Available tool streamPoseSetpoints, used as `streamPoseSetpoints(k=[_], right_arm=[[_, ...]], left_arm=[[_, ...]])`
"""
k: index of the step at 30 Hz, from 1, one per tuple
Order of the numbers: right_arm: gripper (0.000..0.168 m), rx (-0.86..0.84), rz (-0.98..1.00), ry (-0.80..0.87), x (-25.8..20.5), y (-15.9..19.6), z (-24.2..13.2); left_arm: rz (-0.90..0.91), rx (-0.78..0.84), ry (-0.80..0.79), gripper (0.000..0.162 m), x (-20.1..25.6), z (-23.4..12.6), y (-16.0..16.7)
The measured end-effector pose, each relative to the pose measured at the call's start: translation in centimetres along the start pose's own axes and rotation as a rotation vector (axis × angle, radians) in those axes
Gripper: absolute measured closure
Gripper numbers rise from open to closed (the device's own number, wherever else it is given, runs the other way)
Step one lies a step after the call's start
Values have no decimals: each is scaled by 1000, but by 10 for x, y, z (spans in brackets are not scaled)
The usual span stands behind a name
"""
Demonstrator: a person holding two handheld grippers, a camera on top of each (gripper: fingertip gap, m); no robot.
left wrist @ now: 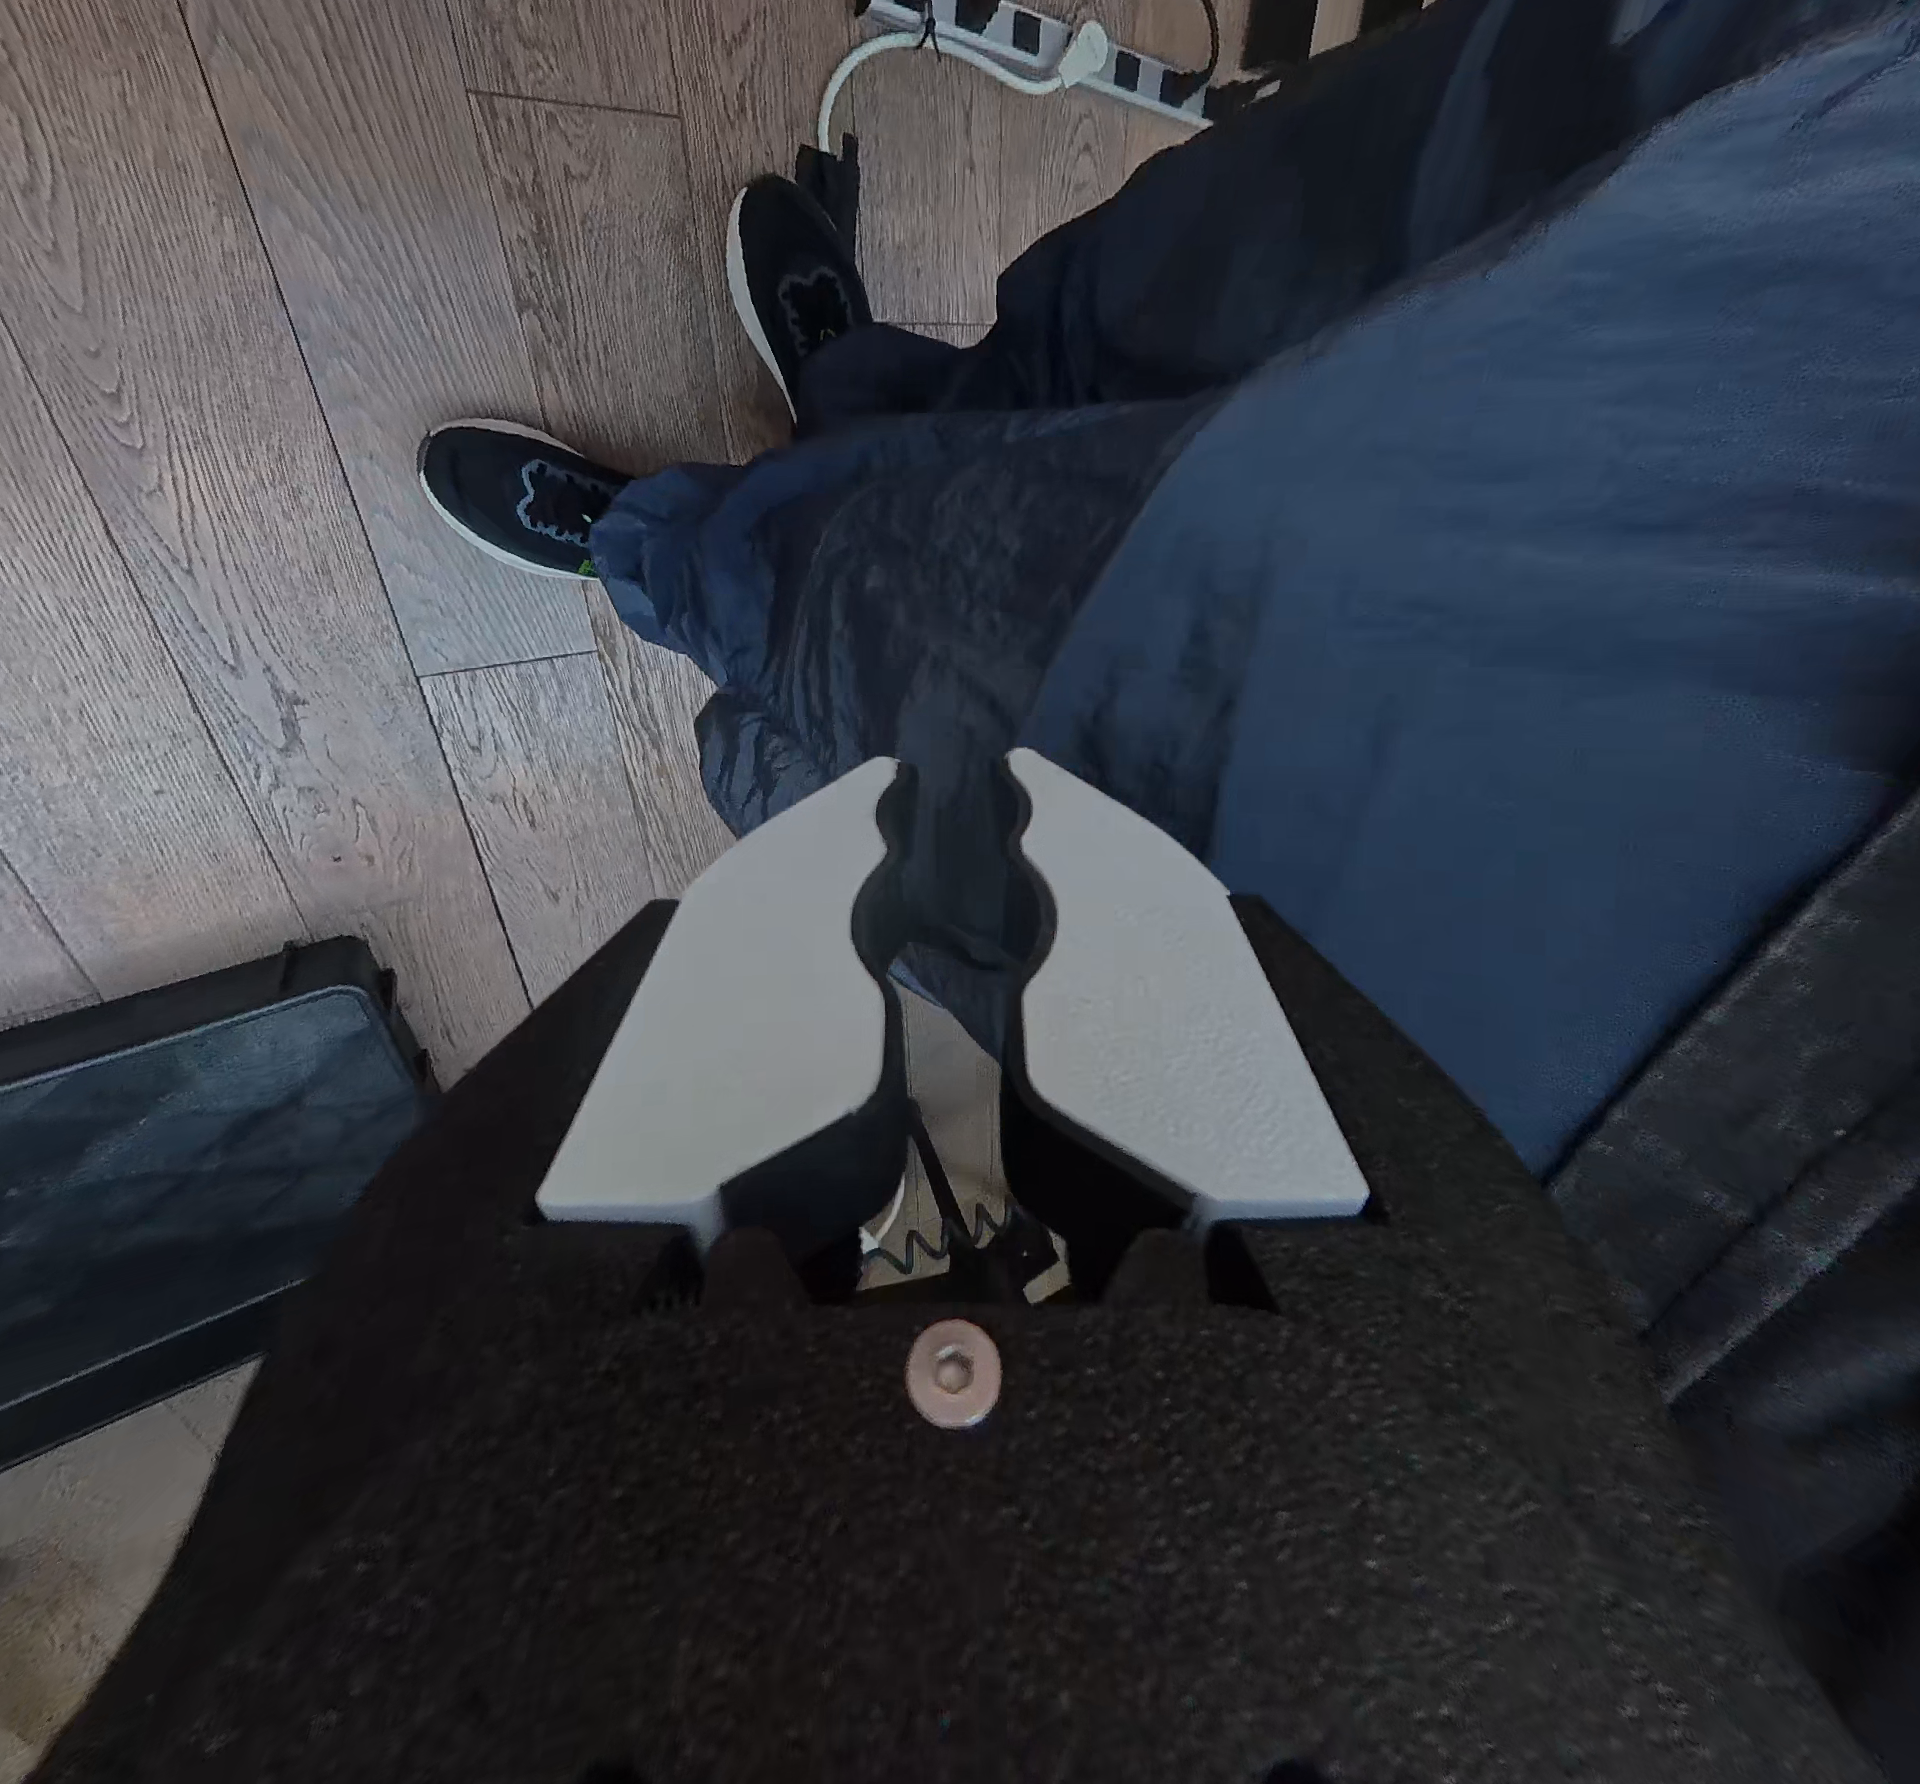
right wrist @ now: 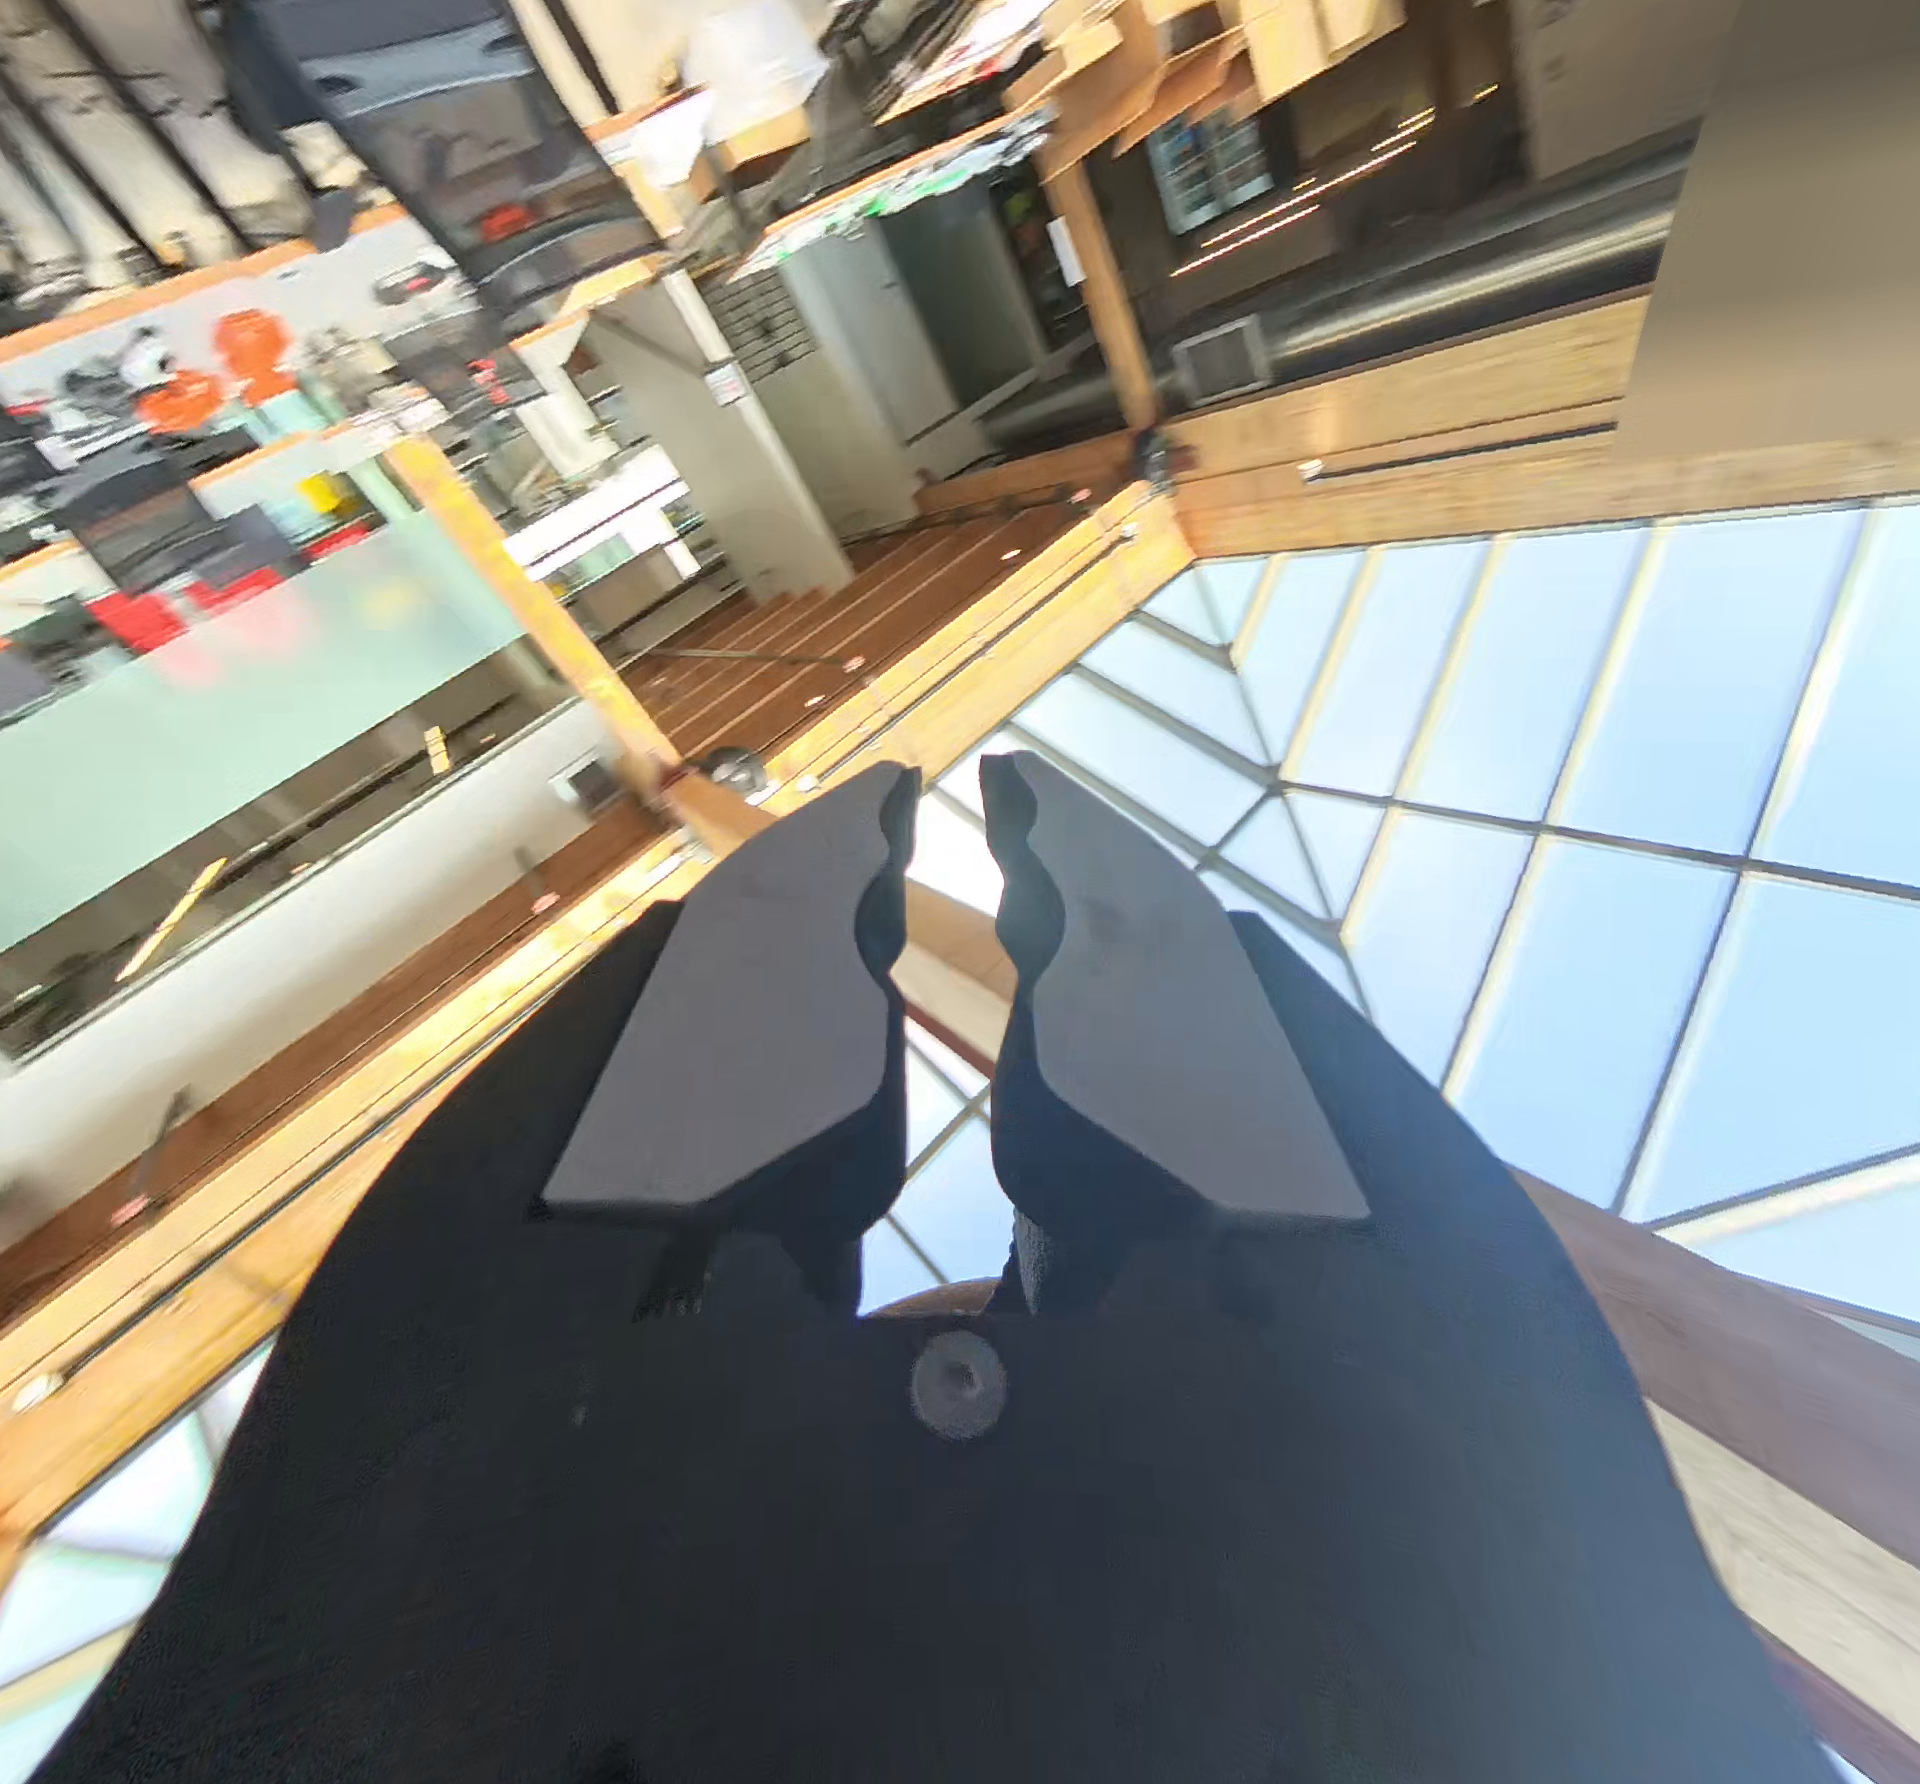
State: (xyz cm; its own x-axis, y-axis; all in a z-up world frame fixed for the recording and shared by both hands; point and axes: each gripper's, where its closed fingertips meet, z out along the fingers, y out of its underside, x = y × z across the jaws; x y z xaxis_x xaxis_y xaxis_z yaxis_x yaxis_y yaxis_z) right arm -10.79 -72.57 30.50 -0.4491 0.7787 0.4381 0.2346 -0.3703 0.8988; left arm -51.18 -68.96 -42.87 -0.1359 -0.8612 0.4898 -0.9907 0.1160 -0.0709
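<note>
Left wrist view: the left gripper (left wrist: 954, 778) is hanging over the person's trousers (left wrist: 894, 591), jaws slightly apart, gripping nothing. The right gripper (right wrist: 951, 778) is pointing at a glass roof (right wrist: 1558, 799), jaws likewise slightly apart and empty; nothing is being handled.

Left gripper (left wrist: 954, 770): jaws slightly parted, empty, above navy trousers (left wrist: 894, 591). Right gripper (right wrist: 951, 778): jaws slightly parted, empty, aimed at skylight (right wrist: 1558, 799).

The left gripper (left wrist: 956, 766) has a grainy matt black body, smooth pale matt fingers (left wrist: 758, 986) and a metal screw (left wrist: 954, 1373). Below it are crinkled dark blue cloth trousers (left wrist: 883, 591) and a wood-grain plank floor (left wrist: 260, 384). The right gripper (right wrist: 951, 773) looks matt too, before glossy glass panes (right wrist: 1558, 747).
</note>
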Motion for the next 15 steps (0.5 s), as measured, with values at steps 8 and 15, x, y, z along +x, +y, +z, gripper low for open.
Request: streamPoseSetpoints(k=[8,15], right_arm=[[162,-189,89,-365,22,42,-40],[162,-190,134,-415,28,39,-39]], left_arm=[[12,-29,-27,148,-12,-15,-4],[52,25,-27,147,-9,-21,-37]])
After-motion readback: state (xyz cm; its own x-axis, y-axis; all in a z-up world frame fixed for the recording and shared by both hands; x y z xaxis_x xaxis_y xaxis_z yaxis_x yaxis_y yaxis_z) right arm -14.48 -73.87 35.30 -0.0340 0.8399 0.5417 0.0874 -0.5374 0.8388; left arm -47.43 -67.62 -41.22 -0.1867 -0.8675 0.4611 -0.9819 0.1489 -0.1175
